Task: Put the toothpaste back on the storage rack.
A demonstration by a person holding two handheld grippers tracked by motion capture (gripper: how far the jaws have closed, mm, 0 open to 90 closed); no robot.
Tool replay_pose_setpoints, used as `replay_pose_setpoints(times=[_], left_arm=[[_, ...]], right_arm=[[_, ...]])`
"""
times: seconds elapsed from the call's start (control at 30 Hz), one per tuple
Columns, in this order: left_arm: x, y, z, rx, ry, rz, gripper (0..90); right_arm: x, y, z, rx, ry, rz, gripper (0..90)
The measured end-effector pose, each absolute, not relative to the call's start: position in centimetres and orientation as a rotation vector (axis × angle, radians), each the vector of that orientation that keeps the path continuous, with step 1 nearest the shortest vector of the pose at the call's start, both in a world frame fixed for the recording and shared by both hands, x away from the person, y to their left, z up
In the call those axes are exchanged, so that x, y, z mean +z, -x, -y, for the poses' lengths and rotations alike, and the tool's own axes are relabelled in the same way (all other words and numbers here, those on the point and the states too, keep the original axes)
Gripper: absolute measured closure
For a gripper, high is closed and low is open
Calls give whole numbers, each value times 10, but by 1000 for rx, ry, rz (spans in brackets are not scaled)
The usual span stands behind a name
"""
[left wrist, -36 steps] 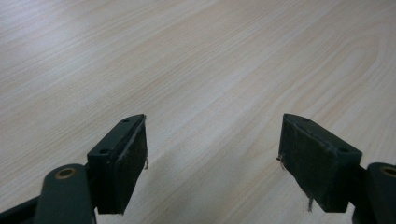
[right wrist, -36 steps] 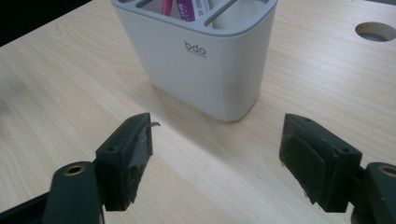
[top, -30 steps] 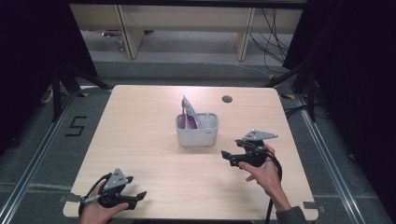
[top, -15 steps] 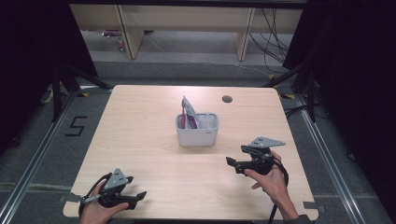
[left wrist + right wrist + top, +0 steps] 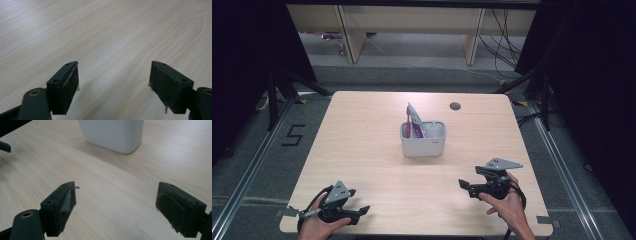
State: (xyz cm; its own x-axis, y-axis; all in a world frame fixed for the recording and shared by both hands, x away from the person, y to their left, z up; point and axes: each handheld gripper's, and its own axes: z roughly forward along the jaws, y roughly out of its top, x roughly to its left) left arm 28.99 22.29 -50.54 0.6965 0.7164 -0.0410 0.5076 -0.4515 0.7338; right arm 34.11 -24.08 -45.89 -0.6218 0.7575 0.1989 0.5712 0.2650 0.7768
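Nearer table edge now: right tongs [image 5: 468, 186], agape.

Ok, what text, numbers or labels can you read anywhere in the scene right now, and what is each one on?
"5": black mark on the grey floor left of the table.
Pink and white packet standing in the white bin: any print is too small and blurred to read.
Left tool, right tool: no readable marking on either.
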Motion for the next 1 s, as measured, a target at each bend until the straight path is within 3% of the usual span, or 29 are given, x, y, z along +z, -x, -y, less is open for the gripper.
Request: replay_pose_setpoints(times=[1.0], left_arm=[[-506,-289,-224,368,-2152,-932,220]], right_arm=[[-493,-308,248,1169,-1215,-2434,163]])
